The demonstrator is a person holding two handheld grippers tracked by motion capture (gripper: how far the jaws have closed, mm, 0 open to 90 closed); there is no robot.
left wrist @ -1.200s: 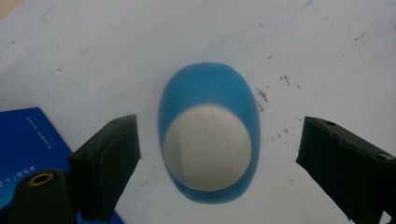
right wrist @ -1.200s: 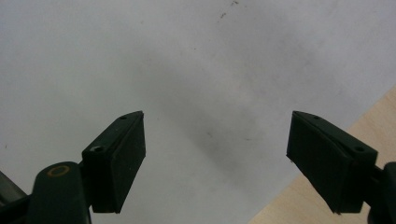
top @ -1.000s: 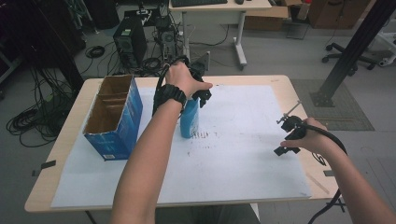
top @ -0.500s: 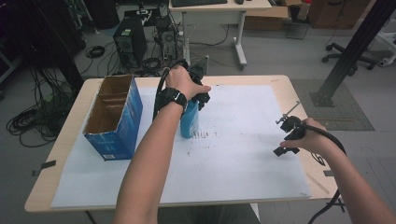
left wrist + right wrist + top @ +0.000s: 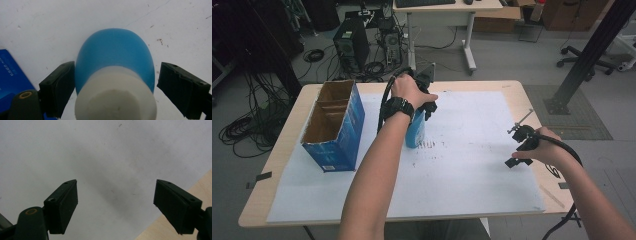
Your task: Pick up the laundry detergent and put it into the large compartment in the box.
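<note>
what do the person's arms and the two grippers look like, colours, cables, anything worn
Both forearms are bare, with no sleeves. The left wrist wears a black watch. The left gripper and right gripper each have two black, blocky, flat-faced jaws; a dark rounded part with a brass-coloured ring sits at the lower left of each gripper view. A thick black cable loops from the left gripper, and another black cable trails from the right.

— How's the light?
— Dim and even from above; the white sheet [image 5: 472, 150] on the worktop is brightest, and the floor behind falls dark.
— Sharpness?
— The bottle's white cap [image 5: 116, 97] is blurred close up; a soft shadow crosses the paper in the right gripper view.
</note>
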